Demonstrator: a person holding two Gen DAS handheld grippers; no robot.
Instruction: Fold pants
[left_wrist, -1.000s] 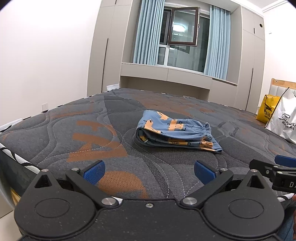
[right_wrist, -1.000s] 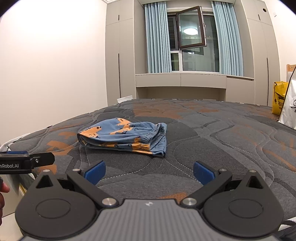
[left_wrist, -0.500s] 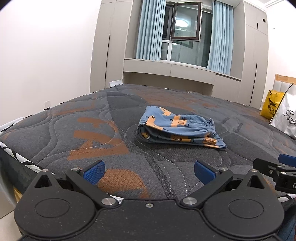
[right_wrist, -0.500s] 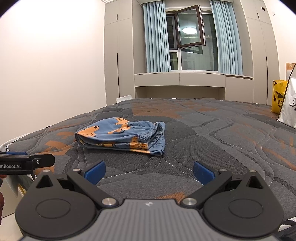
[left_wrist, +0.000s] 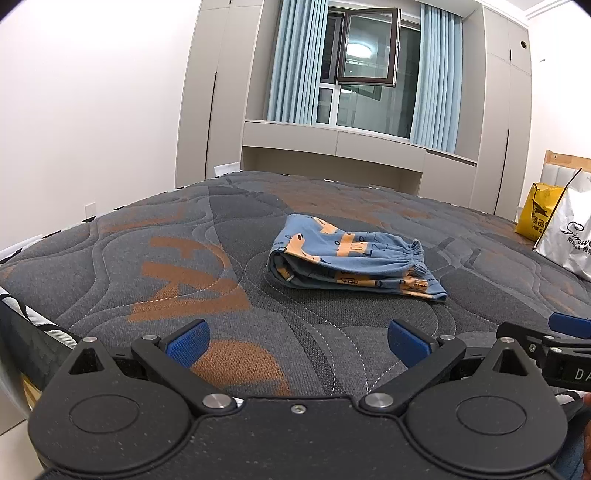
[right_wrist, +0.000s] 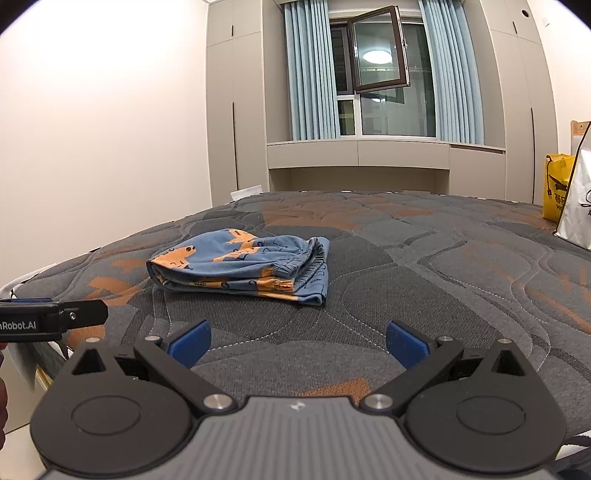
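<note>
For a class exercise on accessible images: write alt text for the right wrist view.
Folded blue-and-orange pants lie on a grey-and-orange quilted mattress, apart from the right hand-held gripper, whose fingers are open in the foreground. Behind are blue curtains and an open window.

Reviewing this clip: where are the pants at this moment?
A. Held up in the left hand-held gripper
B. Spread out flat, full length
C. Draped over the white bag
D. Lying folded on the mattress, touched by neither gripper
D: the pants lie as a compact folded bundle on the mattress, while the left hand-held gripper and right hand-held gripper are both open and short of them.
</note>
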